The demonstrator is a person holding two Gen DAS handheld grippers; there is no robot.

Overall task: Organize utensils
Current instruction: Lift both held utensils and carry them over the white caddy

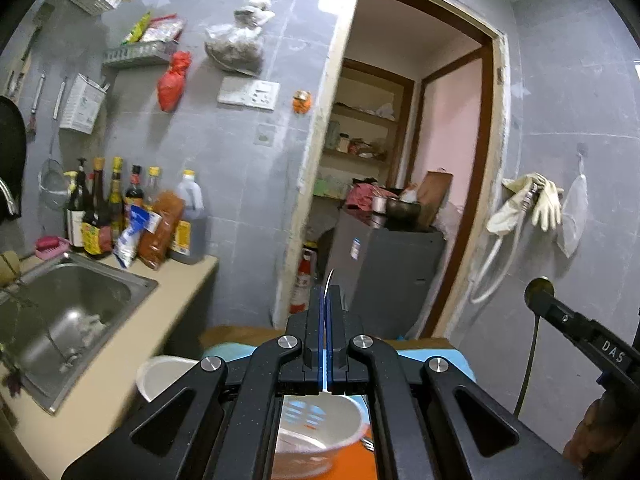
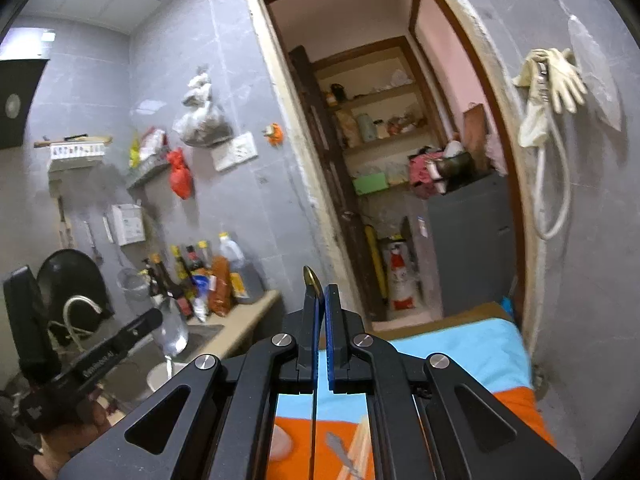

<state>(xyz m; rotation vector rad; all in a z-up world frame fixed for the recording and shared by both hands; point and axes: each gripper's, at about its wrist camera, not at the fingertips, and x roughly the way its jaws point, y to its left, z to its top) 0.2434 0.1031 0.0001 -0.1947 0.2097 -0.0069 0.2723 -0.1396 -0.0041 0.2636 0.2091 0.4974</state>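
My left gripper is shut on a clear plastic spoon, seen edge-on between the pads; in the right wrist view the spoon's bowl points up from that gripper. My right gripper is shut on a dark-handled spoon with a gold bowl; its handle runs down between the fingers. Both are held up in the air above a blue and orange cloth. A white cup stands at the cloth's left edge. A patterned bowl sits below my left gripper. A fork and chopsticks lie on the orange part.
A steel sink sits in the beige counter at left, with sauce bottles behind it. A doorway ahead opens on shelves and a grey cabinet. Rubber gloves hang on the right wall.
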